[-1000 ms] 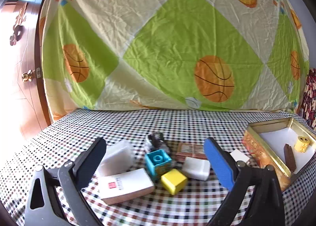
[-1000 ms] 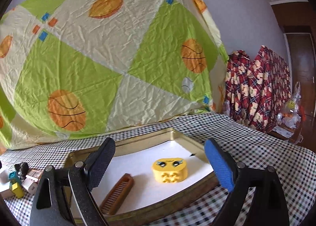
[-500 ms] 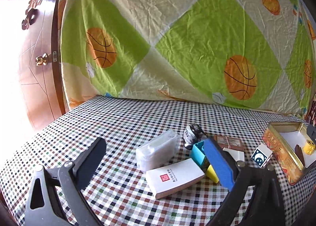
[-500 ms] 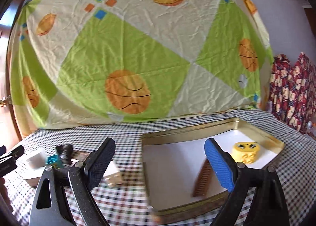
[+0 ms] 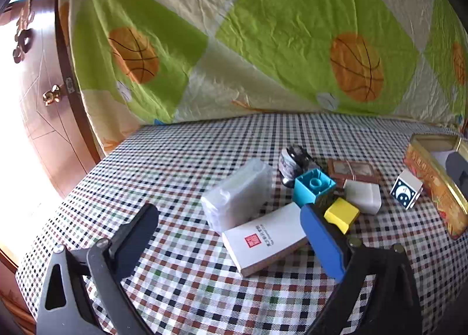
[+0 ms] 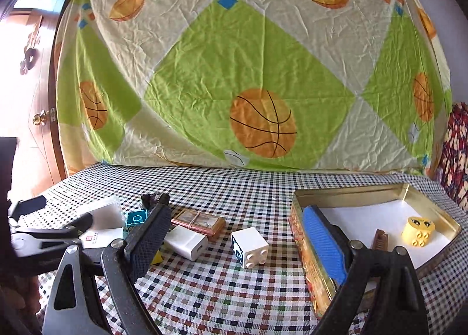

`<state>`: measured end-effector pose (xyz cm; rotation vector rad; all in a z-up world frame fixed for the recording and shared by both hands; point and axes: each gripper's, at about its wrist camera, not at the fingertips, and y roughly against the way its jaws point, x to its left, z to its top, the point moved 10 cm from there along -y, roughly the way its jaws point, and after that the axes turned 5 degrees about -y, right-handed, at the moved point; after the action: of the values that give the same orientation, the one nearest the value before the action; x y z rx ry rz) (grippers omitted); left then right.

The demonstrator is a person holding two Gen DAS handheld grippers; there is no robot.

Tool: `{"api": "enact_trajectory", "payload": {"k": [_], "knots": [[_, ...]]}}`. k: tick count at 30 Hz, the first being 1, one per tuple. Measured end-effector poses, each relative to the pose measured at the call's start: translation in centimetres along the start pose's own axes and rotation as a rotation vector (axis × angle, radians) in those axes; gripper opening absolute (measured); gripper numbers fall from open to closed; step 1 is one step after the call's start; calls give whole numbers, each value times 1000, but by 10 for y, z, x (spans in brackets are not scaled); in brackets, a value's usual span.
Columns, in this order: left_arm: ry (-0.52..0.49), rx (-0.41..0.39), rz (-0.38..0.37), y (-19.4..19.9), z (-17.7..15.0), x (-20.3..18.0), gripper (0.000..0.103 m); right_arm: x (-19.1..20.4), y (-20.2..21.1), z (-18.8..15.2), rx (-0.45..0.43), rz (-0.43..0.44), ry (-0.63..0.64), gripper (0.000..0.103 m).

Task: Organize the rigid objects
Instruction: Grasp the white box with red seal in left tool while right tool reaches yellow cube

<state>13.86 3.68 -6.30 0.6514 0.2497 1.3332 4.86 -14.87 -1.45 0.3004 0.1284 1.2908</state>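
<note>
Checked tablecloth (image 5: 204, 159) in the left wrist view bears a clutter around the teal brick (image 5: 313, 188): clear packet (image 5: 237, 194) left, white box (image 5: 266, 237) in front, yellow block (image 5: 340, 215) right; left gripper (image 5: 228, 235) gapes wide, empty. Right wrist view: white brick (image 6: 250, 247) lies beyond that cluster, beside the gold tin (image 6: 301, 235); right gripper (image 6: 237, 235) wide, holding nothing

Blocks, boxes, a charger (image 6: 187, 242) and cards (image 6: 199, 222) lie clustered left of the gold tin (image 6: 301, 235), which holds a yellow block (image 6: 418, 231) and comb (image 6: 379, 239).
</note>
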Motion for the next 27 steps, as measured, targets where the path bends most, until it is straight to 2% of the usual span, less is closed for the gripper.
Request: {"api": "enact_trajectory", "payload": {"k": [2,6,13,17,19,23,27], "knots": [[1,58,-19,-12,-3,-7,95,1,0,0,-1,1,1,93],[73,177,-87,-39,-13,-17,93,-3,-2,0,9,4,-17,93],[134,193,-163,-45,-13,-23,93,-1,-4,-2,22,12,-7,93],[88,222,-163,-50,-14,-34,93,-3,-6,-3,30,8,-21,93],[84,263,-164,-57,-19,-36,88,-4,-7,-3,34,6,-23,93],[153,259,-205,-55,-23,-27,88,-2,-8,-4,40,15,-14,93],[222,232,-247,-46,-28,-12,88,8,-18,-10,96,54,12,93]]}}
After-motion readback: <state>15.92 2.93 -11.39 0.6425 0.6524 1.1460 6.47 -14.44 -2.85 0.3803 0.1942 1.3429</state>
